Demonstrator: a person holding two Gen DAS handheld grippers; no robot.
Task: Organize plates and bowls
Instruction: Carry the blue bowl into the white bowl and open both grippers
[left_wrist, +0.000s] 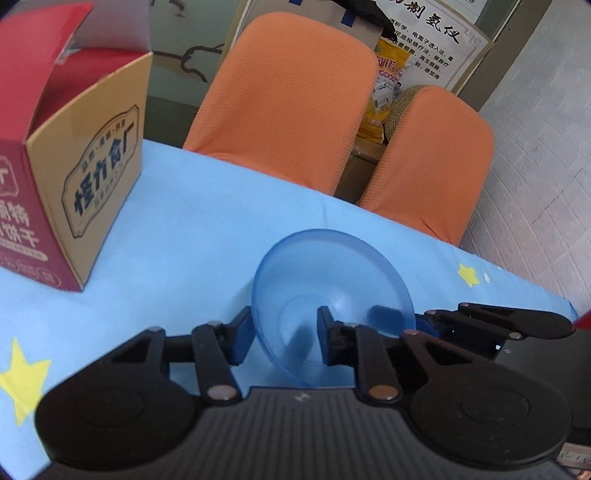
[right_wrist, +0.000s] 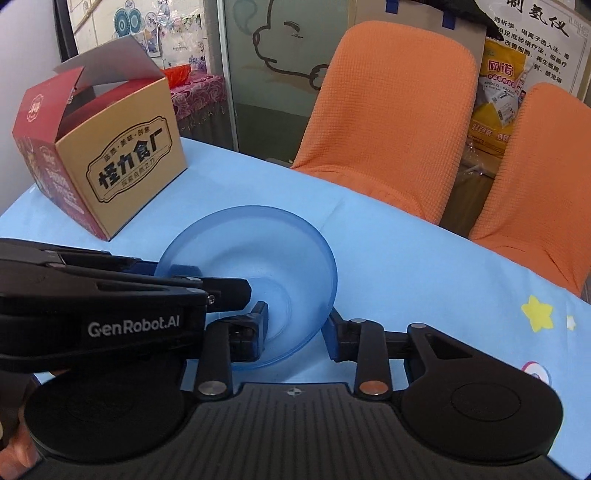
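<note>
Bowl: a translucent blue bowl (left_wrist: 332, 295) sits low in the centre of both views, tilted on the light blue tablecloth (left_wrist: 207, 221).
Left gripper: the left gripper (left_wrist: 284, 332) straddles the bowl's wall, one finger outside, one inside; whether it pinches firmly, I cannot tell.
Right gripper: the right gripper (right_wrist: 295, 328) likewise brackets the near rim, fingers apart on either side of the wall.
Box: an open cardboard box (right_wrist: 110, 158) stands upper left, apart from the bowl.
Chairs: two orange chairs (right_wrist: 388, 118) stand behind the table, upper right.
</note>
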